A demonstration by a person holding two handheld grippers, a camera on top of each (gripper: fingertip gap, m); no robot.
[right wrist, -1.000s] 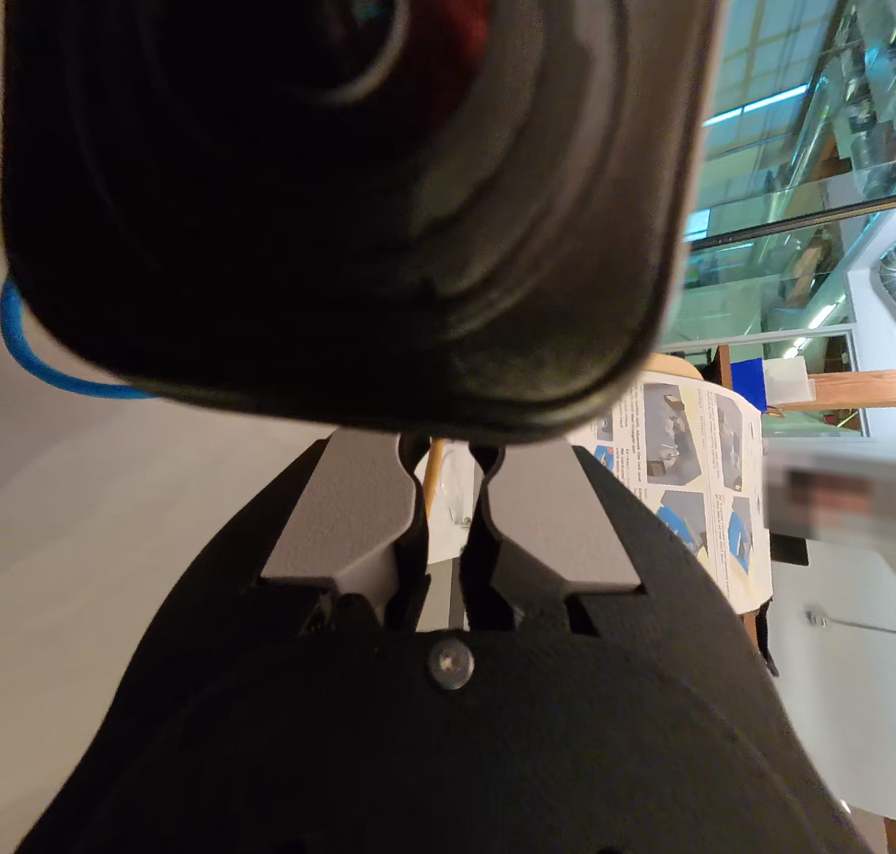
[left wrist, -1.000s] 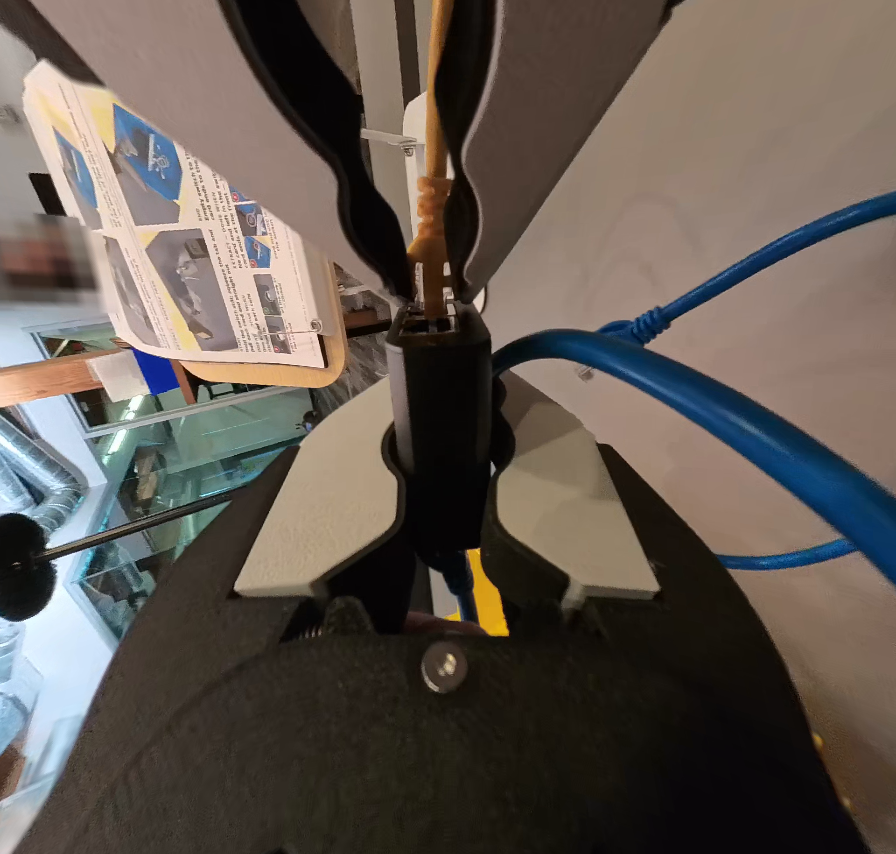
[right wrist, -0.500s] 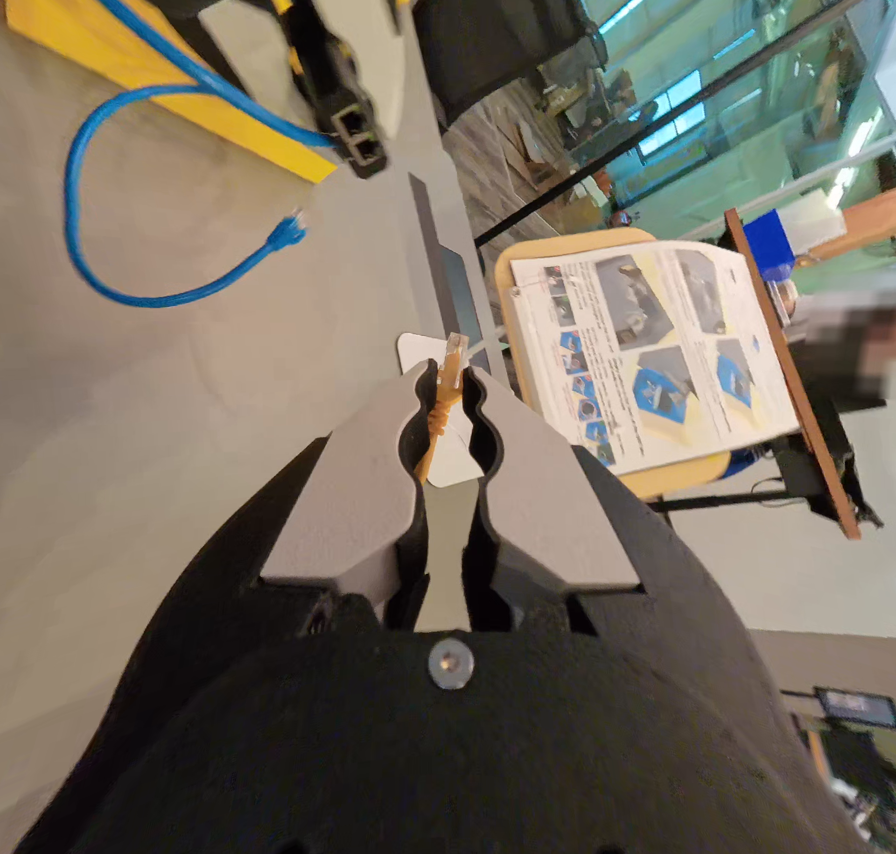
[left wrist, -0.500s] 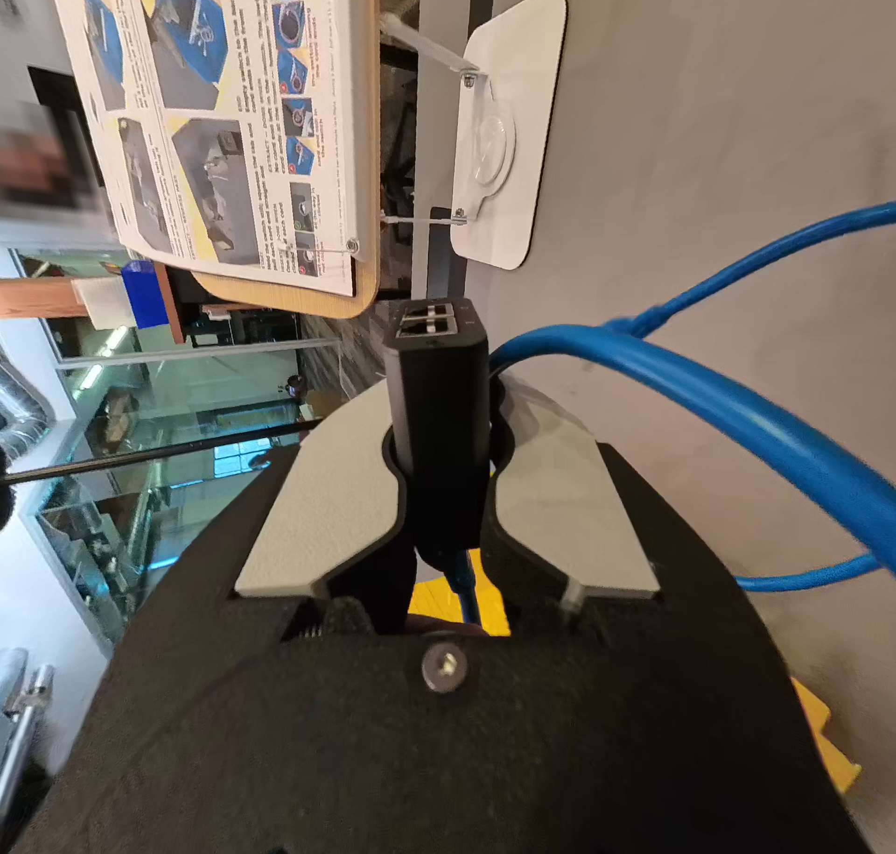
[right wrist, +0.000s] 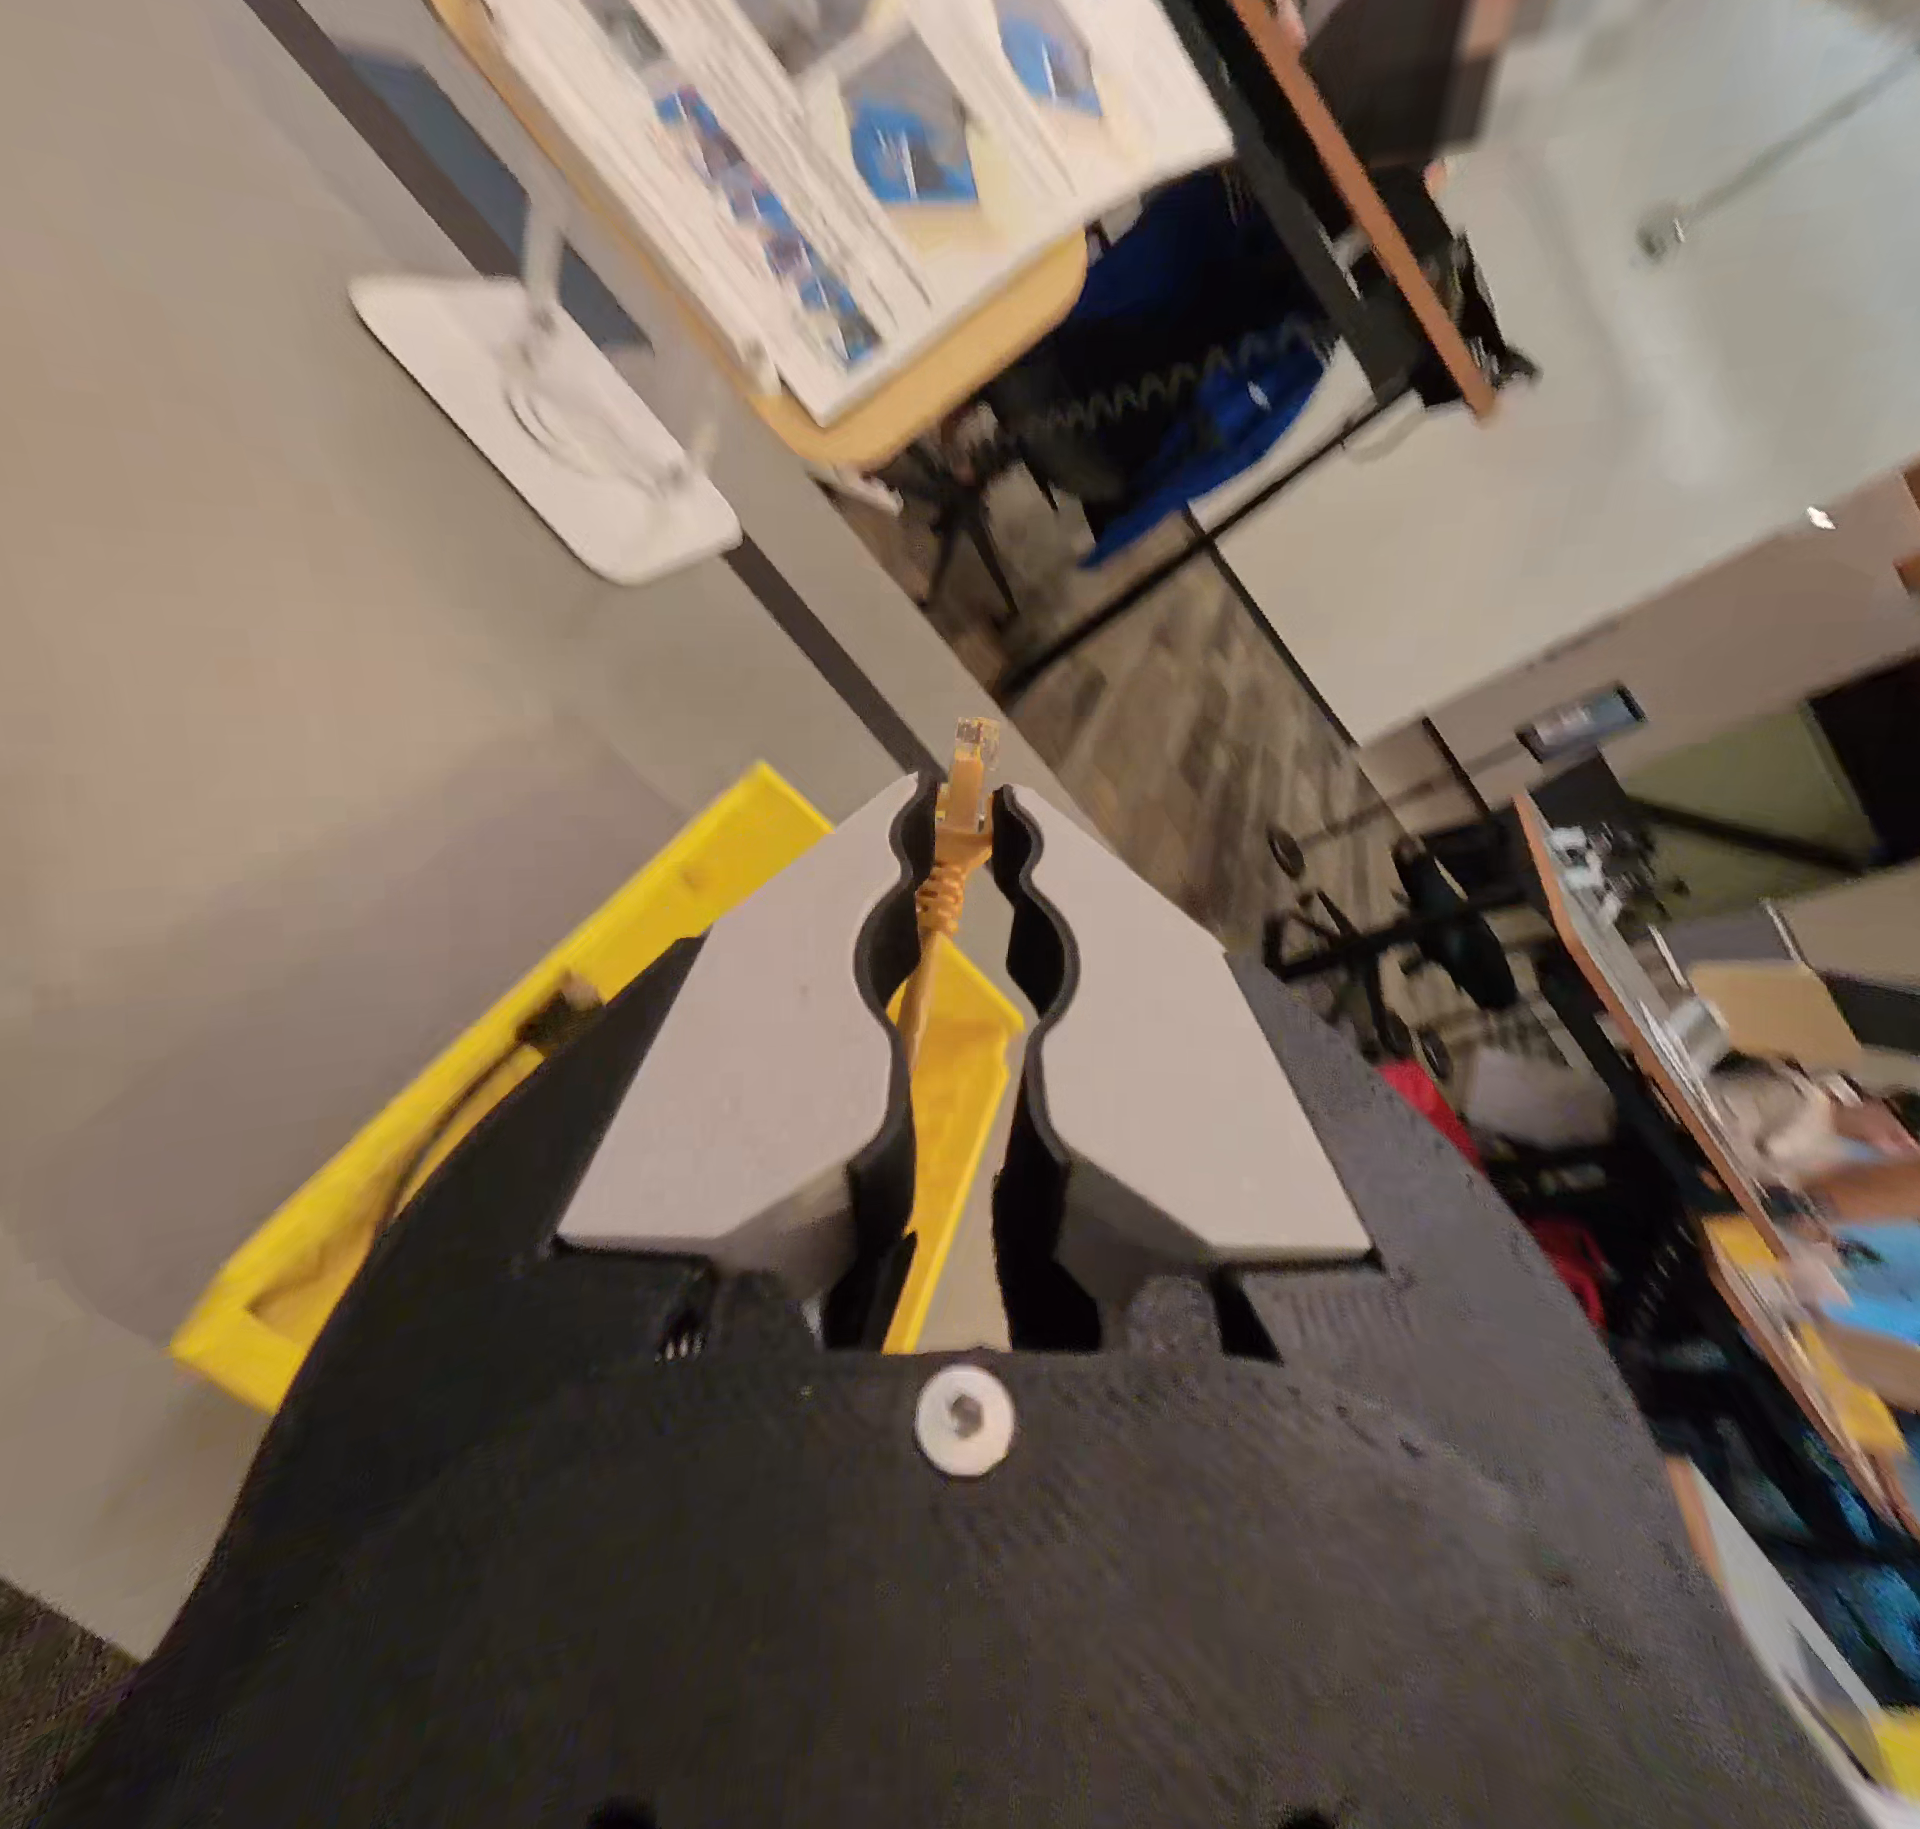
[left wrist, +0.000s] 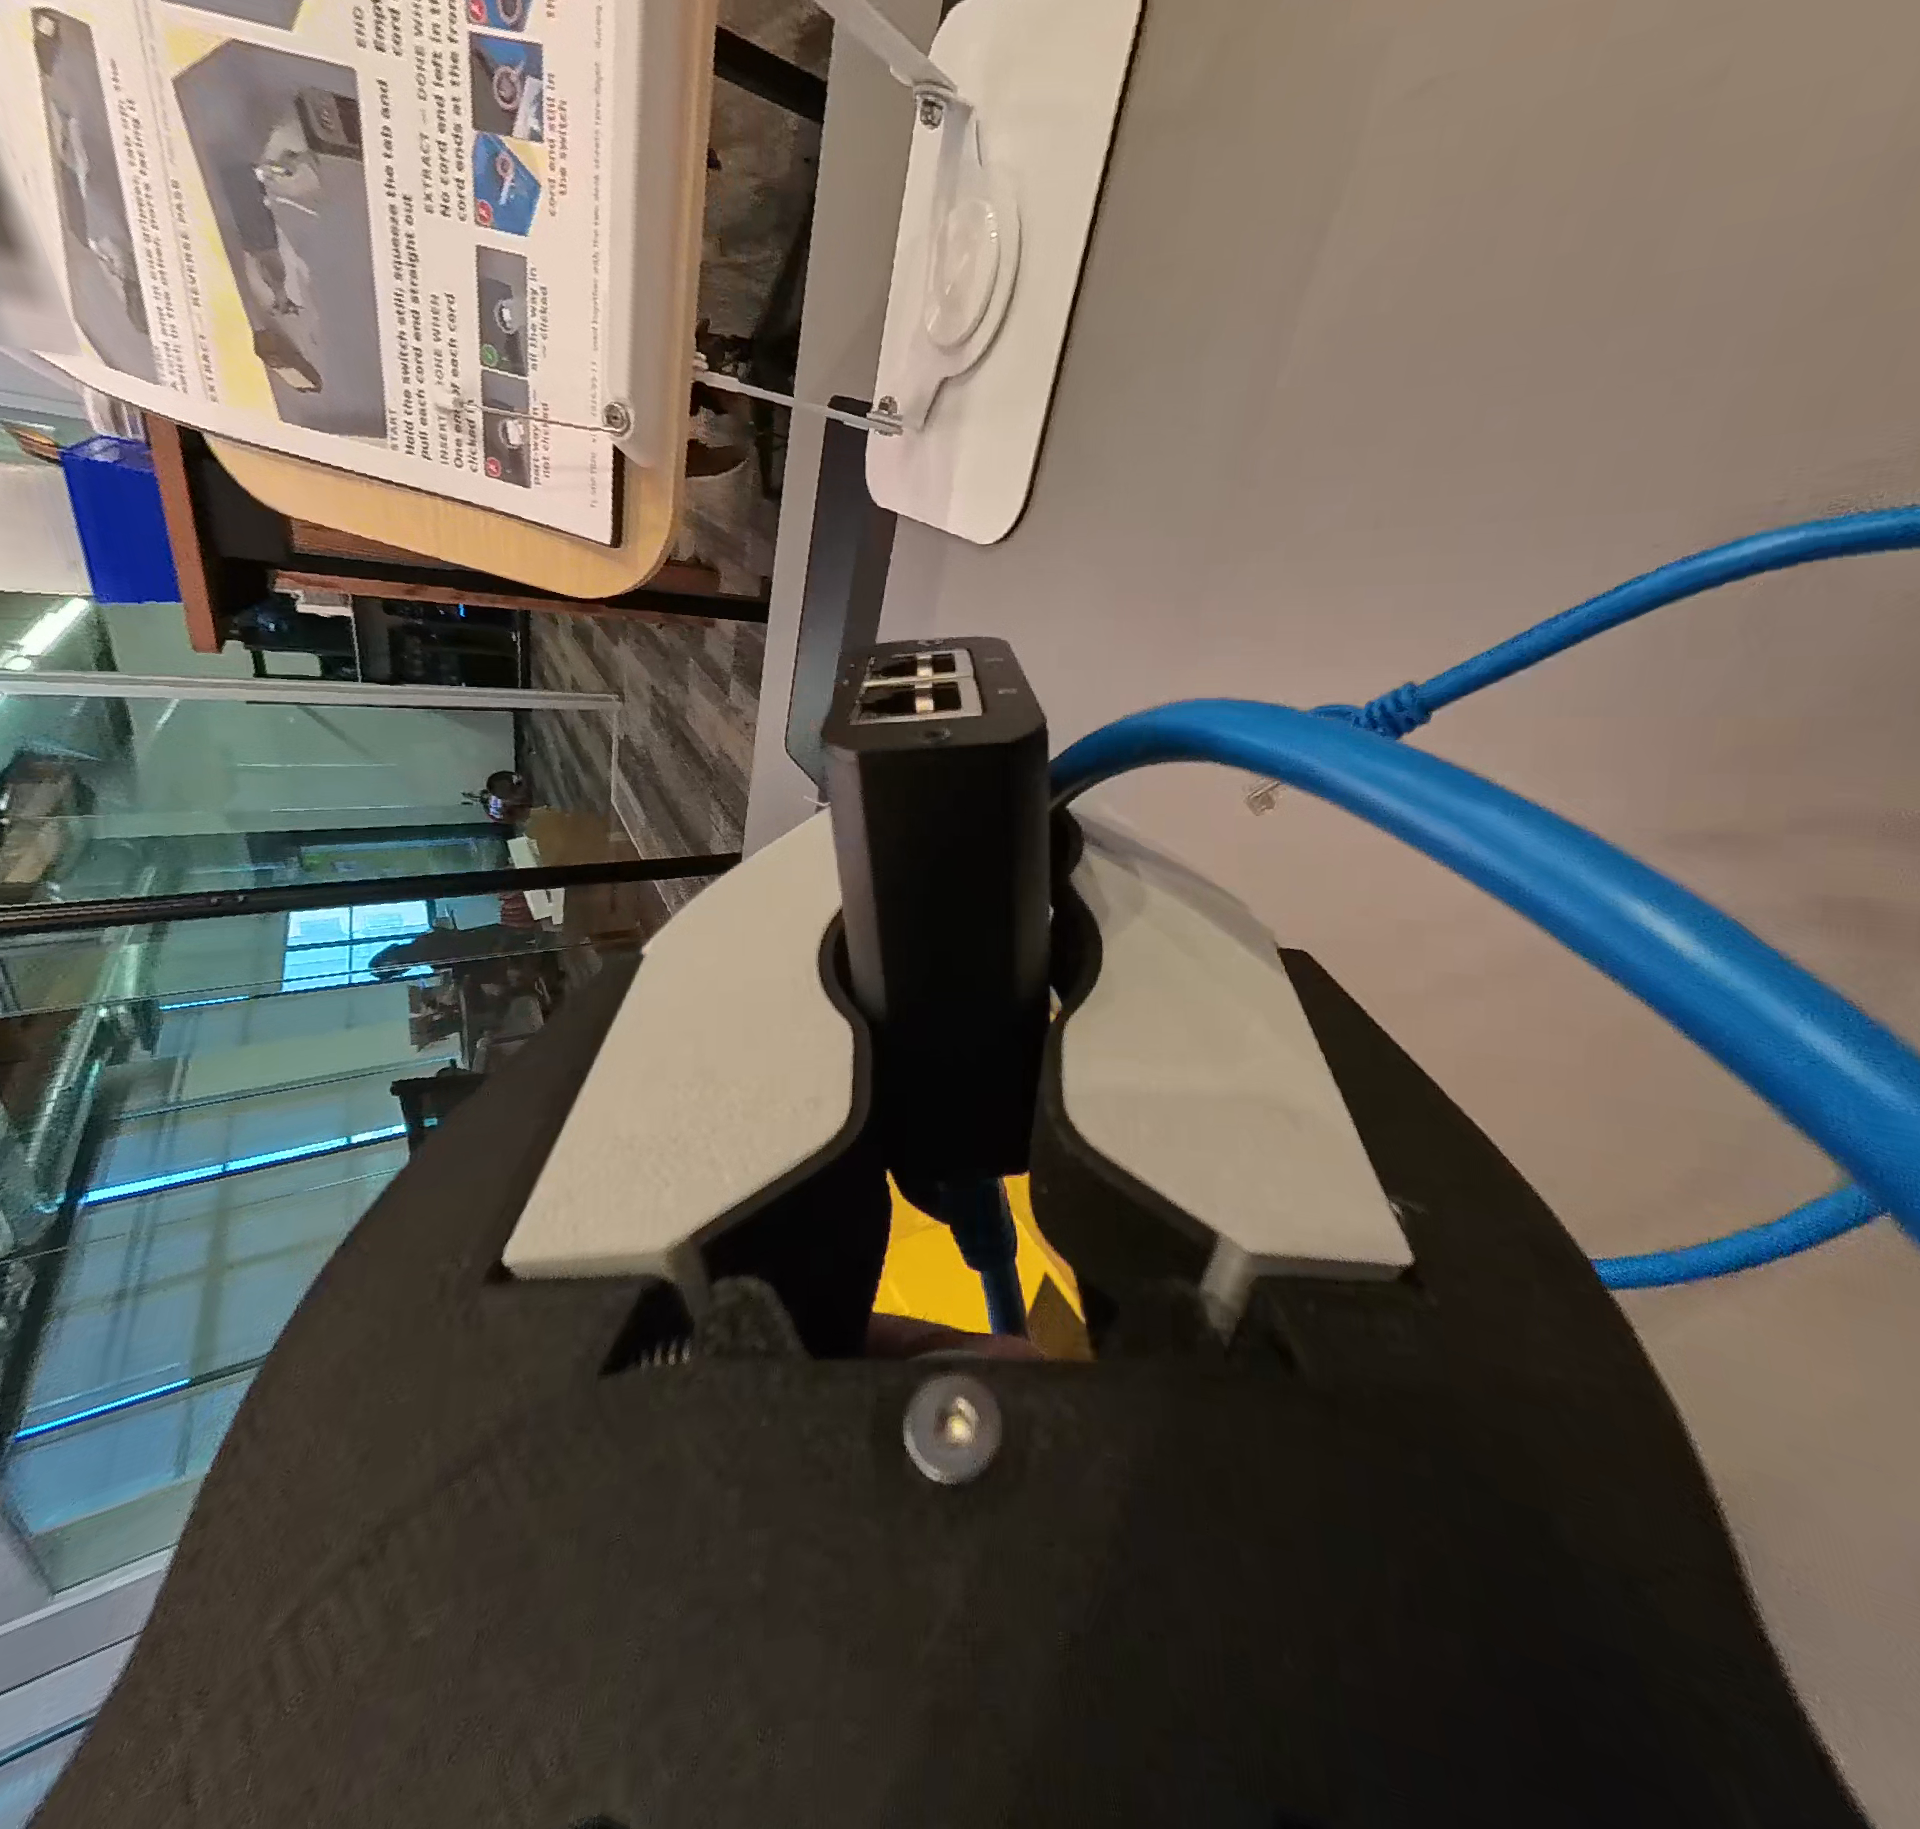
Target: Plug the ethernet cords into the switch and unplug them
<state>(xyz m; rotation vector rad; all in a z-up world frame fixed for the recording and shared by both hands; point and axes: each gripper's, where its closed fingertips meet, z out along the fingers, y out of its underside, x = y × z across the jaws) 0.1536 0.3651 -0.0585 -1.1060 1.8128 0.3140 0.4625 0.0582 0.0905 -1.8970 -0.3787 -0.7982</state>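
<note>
Grey bench (left wrist: 1507, 273) fills the background, a yellow bin (right wrist: 727, 906) at its edge. I clamp my left gripper (left wrist: 951, 958) on the black switch (left wrist: 940, 844), ports facing out and empty, so plugs can enter. A blue cord (left wrist: 1558, 875) loops beside it. My right gripper (right wrist: 961, 823) pinches the orange cord (right wrist: 951, 886) just behind its plug, leaving the tip free.

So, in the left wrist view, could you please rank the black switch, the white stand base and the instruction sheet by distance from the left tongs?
1. Black switch: clamped in the left tongs.
2. White stand base: ahead, on the table.
3. Instruction sheet: farthest, upper left, raised on its board.
</note>
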